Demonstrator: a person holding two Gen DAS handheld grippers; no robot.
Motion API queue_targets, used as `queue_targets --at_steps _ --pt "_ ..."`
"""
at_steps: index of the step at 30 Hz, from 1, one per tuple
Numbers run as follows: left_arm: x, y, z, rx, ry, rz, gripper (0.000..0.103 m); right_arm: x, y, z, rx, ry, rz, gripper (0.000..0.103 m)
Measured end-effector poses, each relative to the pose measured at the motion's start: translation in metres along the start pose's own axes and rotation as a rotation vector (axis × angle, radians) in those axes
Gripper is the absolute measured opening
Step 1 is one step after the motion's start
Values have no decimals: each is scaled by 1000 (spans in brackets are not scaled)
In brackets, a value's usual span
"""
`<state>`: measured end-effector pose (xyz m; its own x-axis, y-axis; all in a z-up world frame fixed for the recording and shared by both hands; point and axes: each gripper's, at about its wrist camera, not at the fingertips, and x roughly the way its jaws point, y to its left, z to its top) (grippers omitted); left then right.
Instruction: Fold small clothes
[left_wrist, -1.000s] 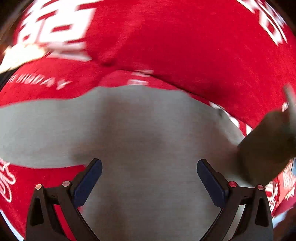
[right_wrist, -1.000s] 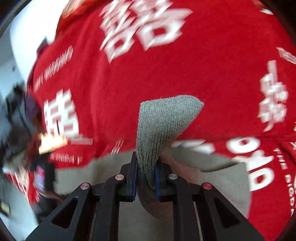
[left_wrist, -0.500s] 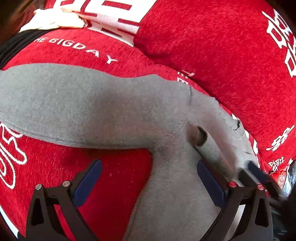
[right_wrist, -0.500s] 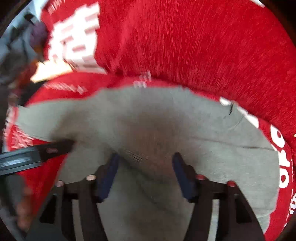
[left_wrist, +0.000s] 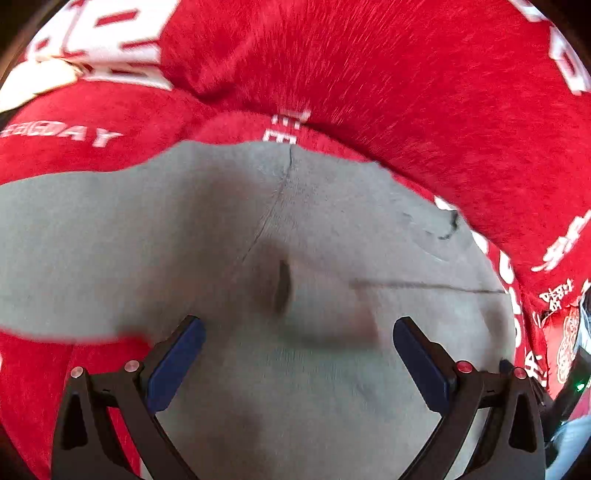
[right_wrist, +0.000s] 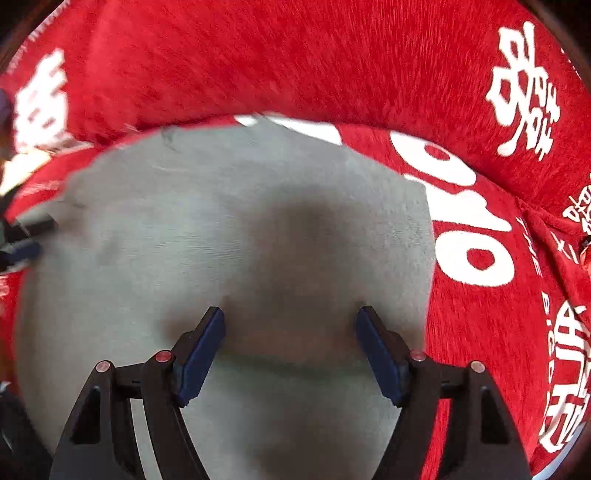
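Grey garment (left_wrist: 303, 280) spread flat on the red printed cover (left_wrist: 369, 74), filling the lower middle of both wrist views. Surface under that cover not identifiable: soft and plush, with a raised red fold just beyond the garment's far edge.

Left gripper (left_wrist: 297, 354) poised above the garment, jaws spread wide, nothing between the blue pads but open cloth, no pinch. Right gripper (right_wrist: 291, 347) likewise over the garment (right_wrist: 236, 236), jaws opening at this moment, pads clear of the fabric, nothing held.

Risks from here:
- Folded layer likely to spring back or slide once released, being thick, soft knit on a plush cover with little grip.
- Small dark pucker near the garment's centre, just beyond the left jaws, apt to get pressed into a permanent wrinkle if the next fold goes over it.
- Pads descending with jaws this wide could snag the red cover along with the garment at its near left edge, dragging both.
- Much blur in both views; a hasty grasp could catch one layer only and pull the fold apart.

Orientation, judged from the left view: long axis across the frame, one arm or leg of the garment trailing off to the left of the centre seam, a straight folded edge to the right of it. Which end is top: cannot tell.
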<state>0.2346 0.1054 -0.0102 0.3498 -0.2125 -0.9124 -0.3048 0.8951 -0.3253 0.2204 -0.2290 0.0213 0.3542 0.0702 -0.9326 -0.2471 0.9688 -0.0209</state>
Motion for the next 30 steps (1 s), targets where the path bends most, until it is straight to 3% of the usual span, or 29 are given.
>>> queue_targets --at_steps 2,6,11,13,15,16,17,20,23,25,28,30 --pt "2 -10 12 56 -7 34 103 9 -2 14 29 -36 -10 80" --pt "-6 -16 19 103 69 -183 103 9 2 38 55 11 -16 80" --pt "6 -8 14 155 162 -242 103 -22 6 14 63 -76 65 80" --pt "1 -6 14 143 153 -273 103 -31 2 1 81 -82 80 80" --pt "-3 -5 14 113 161 -331 92 -36 2 -8 90 -86 88 80" --pt "-2 -7 14 115 166 -344 76 -37 3 -12 90 -87 88 80" --pt "-1 -9 14 128 173 -336 61 -38 3 -14 89 -87 86 80" --pt "-1 -21 10 209 168 -249 33 -37 6 -20 72 -82 77 80" --pt "-10 -29 4 267 171 -226 31 -37 9 -21 55 -87 59 80" --pt "-32 -29 -1 296 169 -255 31 -39 9 -22 51 -93 57 80" --pt "-64 -8 1 179 148 -366 31 -41 7 -23 52 -106 53 80" --pt "-75 8 2 119 107 -365 31 -39 7 -23 58 -104 51 80"
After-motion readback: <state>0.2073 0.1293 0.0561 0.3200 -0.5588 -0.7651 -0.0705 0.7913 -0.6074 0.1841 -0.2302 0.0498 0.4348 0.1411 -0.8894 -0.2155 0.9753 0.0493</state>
